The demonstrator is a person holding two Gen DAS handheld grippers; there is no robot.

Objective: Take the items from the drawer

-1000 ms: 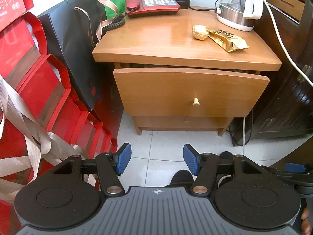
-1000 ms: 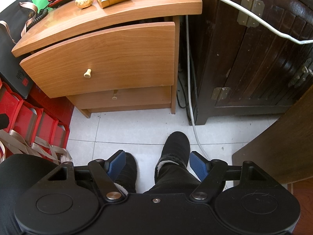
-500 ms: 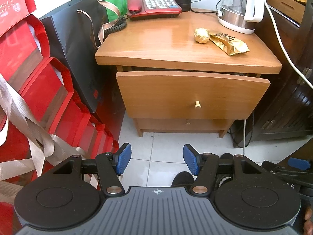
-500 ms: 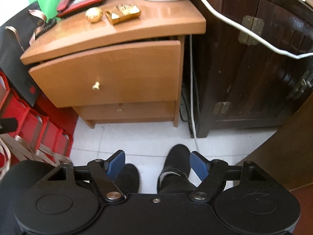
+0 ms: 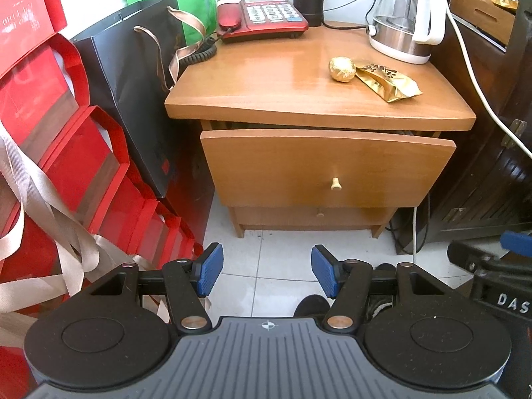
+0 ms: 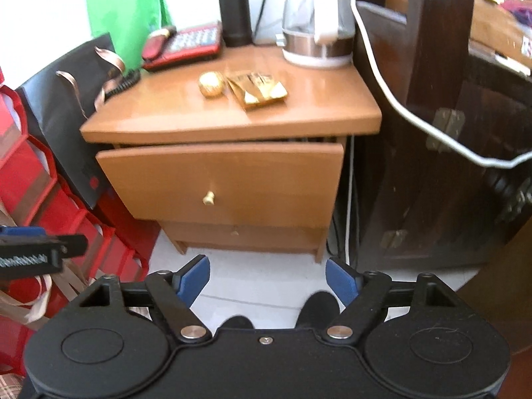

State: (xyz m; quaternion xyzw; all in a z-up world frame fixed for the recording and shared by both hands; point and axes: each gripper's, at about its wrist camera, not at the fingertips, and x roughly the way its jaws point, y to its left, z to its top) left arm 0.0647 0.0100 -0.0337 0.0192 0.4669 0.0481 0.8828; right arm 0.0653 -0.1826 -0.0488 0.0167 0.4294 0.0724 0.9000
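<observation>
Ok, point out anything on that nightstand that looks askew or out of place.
The top drawer sits partly pulled out, a dark gap showing under the nightstand top. Its front looks slanted, though the fisheye may exaggerate that. Both grippers, left and right, are open and well short of it.

Two handheld grippers hang side by side above the floor, both aimed forward and slightly down. The left gripper (image 5: 267, 274) has its blue-padded fingers (image 5: 209, 274) spread wide with nothing between them. The right gripper (image 6: 267, 279) shows the same wide gap, its blue fingers (image 6: 342, 281) bare as well. Each tool appears at the edge of the other's view (the right gripper's body at the far right of the left wrist view, the left one at the far left of the right wrist view), so they sit level and near each other. The person's dark-shod feet (image 6: 319, 309) stand below, between the fingers.
</observation>
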